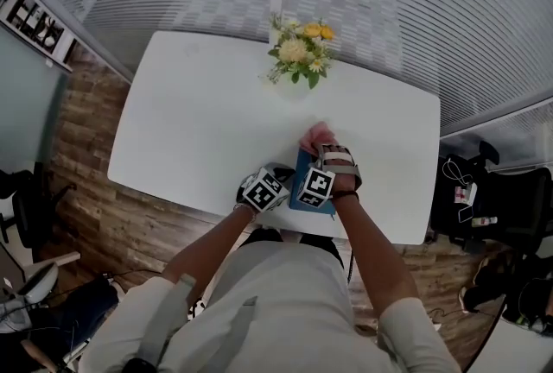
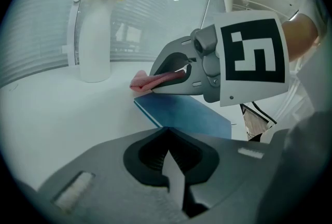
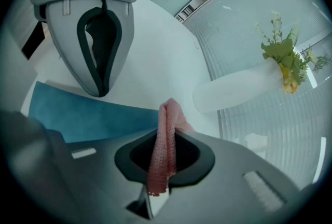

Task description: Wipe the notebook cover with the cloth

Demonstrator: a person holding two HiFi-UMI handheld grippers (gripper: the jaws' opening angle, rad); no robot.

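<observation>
While right gripper (image 3: 165,110) pinches cloth (image 3: 161,153) at 12 o'clock edge of notebook (image 3: 93,118), left gripper (image 2: 166,134) closed, empty; wiping likely starting, needs pressed drag toward 6 o'clock.

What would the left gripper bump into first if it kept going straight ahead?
Probably the notebook: its near corner lies right in front of the left gripper's shut jaws, perhaps already touching. Behind it comes the right gripper with the cloth.
</observation>
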